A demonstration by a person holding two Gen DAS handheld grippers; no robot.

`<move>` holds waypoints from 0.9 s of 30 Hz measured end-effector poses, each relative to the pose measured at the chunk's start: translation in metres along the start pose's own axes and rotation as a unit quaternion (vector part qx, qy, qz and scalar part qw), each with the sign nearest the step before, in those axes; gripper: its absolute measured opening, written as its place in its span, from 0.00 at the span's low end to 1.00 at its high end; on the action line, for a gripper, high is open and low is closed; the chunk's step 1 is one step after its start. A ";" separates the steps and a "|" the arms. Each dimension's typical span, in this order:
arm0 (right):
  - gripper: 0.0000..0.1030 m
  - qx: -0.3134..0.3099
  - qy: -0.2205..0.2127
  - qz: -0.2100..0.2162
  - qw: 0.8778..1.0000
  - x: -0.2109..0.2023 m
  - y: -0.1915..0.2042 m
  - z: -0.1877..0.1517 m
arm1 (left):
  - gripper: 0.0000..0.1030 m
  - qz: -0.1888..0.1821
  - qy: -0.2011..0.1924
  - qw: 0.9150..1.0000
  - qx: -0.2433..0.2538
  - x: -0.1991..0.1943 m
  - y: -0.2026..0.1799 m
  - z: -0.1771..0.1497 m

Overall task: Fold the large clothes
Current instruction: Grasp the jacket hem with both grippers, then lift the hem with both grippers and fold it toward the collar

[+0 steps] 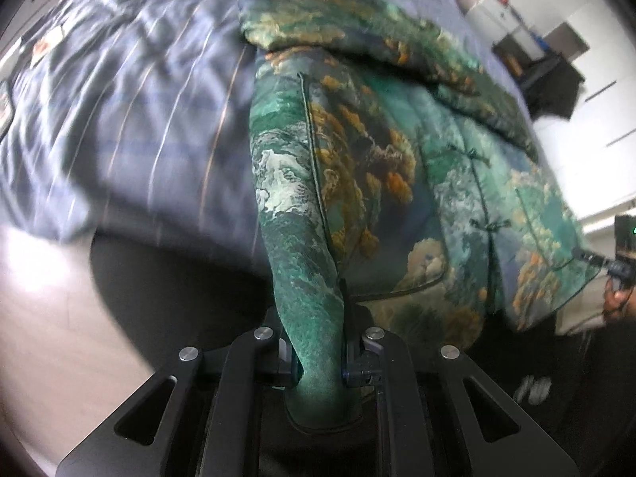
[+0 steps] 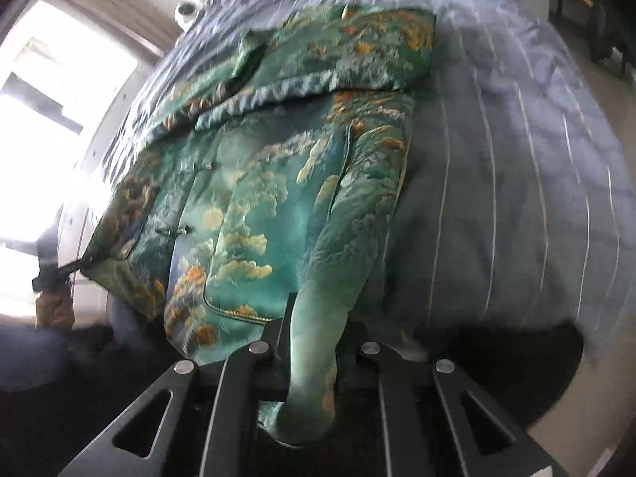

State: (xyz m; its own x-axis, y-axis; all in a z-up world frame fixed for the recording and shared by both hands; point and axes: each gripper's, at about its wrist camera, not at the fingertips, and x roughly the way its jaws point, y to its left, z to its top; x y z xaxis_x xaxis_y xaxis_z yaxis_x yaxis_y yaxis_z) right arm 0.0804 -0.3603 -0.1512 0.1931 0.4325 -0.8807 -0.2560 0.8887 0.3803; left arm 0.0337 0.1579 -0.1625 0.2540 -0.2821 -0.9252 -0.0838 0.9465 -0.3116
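The fingers of the left gripper (image 1: 318,361) are clamped on one lower corner of the green padded jacket with orange and white landscape print (image 1: 381,167). The jacket lies front-up on the bed's blue-grey quilt with thin pale stripes (image 1: 119,111), its upper part folded over. The right gripper (image 2: 314,357) has its fingers clamped on the opposite lower corner, the hem pulled taut between both.

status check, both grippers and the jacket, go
Left gripper shut on jacket hem corner. Right gripper shut on the other corner. Jacket on striped bedspread, top folded over. Nothing in the way.
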 end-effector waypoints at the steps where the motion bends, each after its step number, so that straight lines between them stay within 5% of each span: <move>1: 0.13 0.005 0.011 0.009 1.000 -0.003 0.002 -0.007 | 0.11 -0.003 0.007 1.000 -0.003 -0.006 0.002 -0.005; 5: 0.12 0.024 0.009 0.049 0.998 -0.024 0.010 -0.010 | 0.11 -0.045 -0.028 0.998 -0.021 -0.034 0.005 0.014; 10: 0.12 0.027 -0.094 0.115 0.989 -0.061 0.006 0.049 | 0.11 -0.089 -0.130 0.987 -0.024 -0.066 0.006 0.087; 13: 0.12 0.014 -0.140 0.115 0.983 -0.066 0.002 0.091 | 0.11 -0.099 -0.171 0.980 -0.032 -0.058 0.008 0.142; 17: 0.12 0.035 -0.183 0.102 0.977 -0.041 -0.028 0.171 | 0.12 -0.100 -0.172 0.978 -0.060 -0.016 0.015 0.216; 22: 0.12 0.130 -0.178 0.114 0.969 0.032 -0.082 0.234 | 0.16 -0.051 -0.127 0.989 -0.059 0.056 0.008 0.275; 25: 0.12 0.188 -0.172 0.117 0.960 0.072 -0.099 0.244 | 0.27 -0.038 -0.113 0.990 -0.073 0.076 0.013 0.283; 27: 0.13 0.232 -0.173 0.143 0.946 0.091 -0.112 0.244 | 0.42 -0.068 -0.102 0.988 -0.095 0.077 0.021 0.287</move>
State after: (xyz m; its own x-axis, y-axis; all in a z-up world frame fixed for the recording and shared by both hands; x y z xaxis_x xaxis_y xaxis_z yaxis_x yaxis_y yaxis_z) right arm 0.3580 -0.3830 -0.2053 0.4983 0.6184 -0.6076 0.0834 0.6634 0.7436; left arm 0.3283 0.2014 -0.1780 0.4623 -0.3484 -0.8154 -0.2096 0.8506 -0.4823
